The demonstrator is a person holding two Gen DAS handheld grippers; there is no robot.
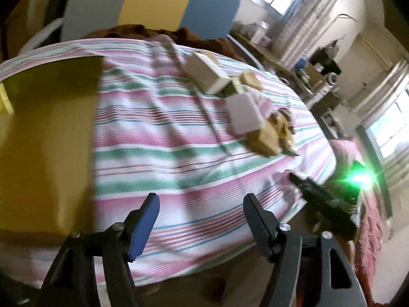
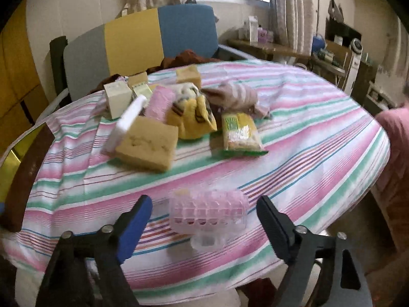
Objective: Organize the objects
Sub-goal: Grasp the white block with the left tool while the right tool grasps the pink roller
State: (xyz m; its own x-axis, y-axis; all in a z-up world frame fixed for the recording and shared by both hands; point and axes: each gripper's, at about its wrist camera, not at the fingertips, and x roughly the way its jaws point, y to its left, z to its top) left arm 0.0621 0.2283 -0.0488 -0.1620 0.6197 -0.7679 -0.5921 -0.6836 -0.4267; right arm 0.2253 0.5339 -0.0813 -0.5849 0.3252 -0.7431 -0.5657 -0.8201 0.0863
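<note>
A striped bedsheet point(image 2: 294, 138) was noted. Between the spread right gripper point(image 2: 204, 220) jaws lay a pink ridged roller point(image 2: 208, 215), untouched; centred, gentle closure was advised. The left gripper point(image 1: 200, 212) stood spread, empty.

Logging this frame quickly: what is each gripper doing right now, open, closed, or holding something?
Left gripper: open, nothing between its jaws.
Right gripper: open; the pink plastic roller lies between the jaws, not gripped.

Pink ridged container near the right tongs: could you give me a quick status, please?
Both tongs open, empty. Pink container lies loose on striped cloth between the right tongs, untouched. Nothing in the way.
</note>
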